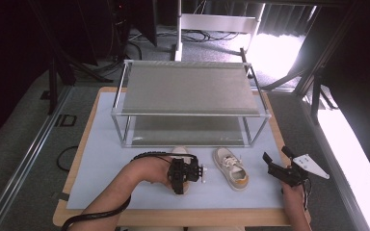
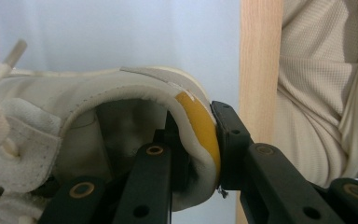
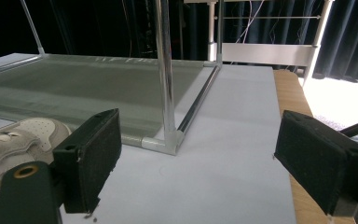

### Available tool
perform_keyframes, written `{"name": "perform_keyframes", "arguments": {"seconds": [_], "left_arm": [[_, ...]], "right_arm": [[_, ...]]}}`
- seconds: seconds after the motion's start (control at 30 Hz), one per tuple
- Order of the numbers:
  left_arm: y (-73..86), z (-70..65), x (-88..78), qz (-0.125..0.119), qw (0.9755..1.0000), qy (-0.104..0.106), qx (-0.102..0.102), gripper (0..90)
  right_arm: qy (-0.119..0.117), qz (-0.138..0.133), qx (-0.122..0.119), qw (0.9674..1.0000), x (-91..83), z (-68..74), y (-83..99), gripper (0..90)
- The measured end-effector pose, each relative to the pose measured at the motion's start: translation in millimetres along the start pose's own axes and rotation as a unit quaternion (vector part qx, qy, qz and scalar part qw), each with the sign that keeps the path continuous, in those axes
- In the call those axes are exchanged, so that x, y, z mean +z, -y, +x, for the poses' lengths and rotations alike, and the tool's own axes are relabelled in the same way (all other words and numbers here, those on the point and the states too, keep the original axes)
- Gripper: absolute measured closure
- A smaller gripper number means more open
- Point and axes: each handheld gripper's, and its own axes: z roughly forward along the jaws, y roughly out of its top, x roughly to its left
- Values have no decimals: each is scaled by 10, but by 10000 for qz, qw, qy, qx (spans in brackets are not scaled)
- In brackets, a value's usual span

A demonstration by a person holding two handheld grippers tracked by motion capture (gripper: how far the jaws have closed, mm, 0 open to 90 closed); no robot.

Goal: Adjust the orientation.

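Note:
In the high view my left gripper (image 1: 187, 173) sits over a white sneaker (image 1: 180, 151) near the table's front, just in front of the rack. Seen from the left gripper view, my left gripper (image 2: 200, 144) is shut on that sneaker (image 2: 74, 102), with one jaw inside the shoe and one outside, clamping the heel collar at its yellow tab (image 2: 198, 123). A second white sneaker (image 1: 231, 169) lies on the mat to the right, heel toward me. My right gripper (image 1: 275, 155) hovers open right of it, and nothing lies between the pads (image 3: 93, 158) of my right gripper (image 3: 200, 163).
A two-shelf metal rack (image 1: 188, 86) with grey mesh shelves stands at the back of the white mat (image 1: 101, 163). Its front corner post (image 3: 165, 70) rises ahead of the right gripper. The wooden table edge (image 1: 173, 216) runs along the front. Cables lie on the floor beyond.

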Motion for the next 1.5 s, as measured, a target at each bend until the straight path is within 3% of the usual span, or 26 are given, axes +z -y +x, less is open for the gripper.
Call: {"name": "perform_keyframes", "arguments": {"seconds": [0.23,0.37,0.43,0.47,0.67,0.8,0.87,0.9,1.03,1.1,1.13,1.2,1.27,1.3,1.4,1.43,1.5], "left_arm": [[37,42,106,-20,9999,121,41,767],[44,48,106,-88,9999,56,36,739],[42,56,122,-148,9999,47,-61,653],[46,69,126,-181,9997,145,-127,595],[91,96,98,-418,9981,182,-418,411],[104,99,66,-491,9976,229,-433,364],[103,93,62,-474,9978,199,-415,358],[101,89,57,-471,9979,199,-393,358],[104,84,54,-411,9983,168,-371,358],[111,87,44,-442,9981,180,-398,358],[111,87,42,-430,9982,156,-386,358],[110,92,42,-418,9981,171,-412,358],[108,93,41,-421,9981,163,-413,357],[100,90,38,-419,9981,198,-411,357],[91,83,33,-403,9982,176,-409,357],[88,78,30,-391,9982,180,-411,357],[89,79,25,-393,9981,207,-417,357]], "right_arm": [[-3,7,-10,10000,1,1,0,141],[2,8,-23,10000,1,3,0,141],[2,13,-29,10000,3,4,-1,141],[3,14,-27,10000,3,4,-1,141],[-5,46,-63,10000,7,11,-3,140],[1,101,-176,9998,18,33,-6,140],[-68,150,-163,9997,21,29,-10,139],[-433,435,-73,9981,44,6,-27,140],[-804,720,15,9942,69,-22,-44,136],[-1061,842,-186,9906,64,-24,-62,120],[-1063,891,-328,9898,54,-17,-77,120],[-1318,1013,-474,9850,32,-29,-116,120],[-1350,1098,-578,9830,22,-37,-140,120],[-1549,1376,-711,9757,8,-60,-195,120],[-1589,1479,-751,9733,6,-69,-215,122],[-1856,1993,-1068,9563,7,-84,-299,137],[-1964,2293,-1257,9450,11,-83,-357,137]]}}
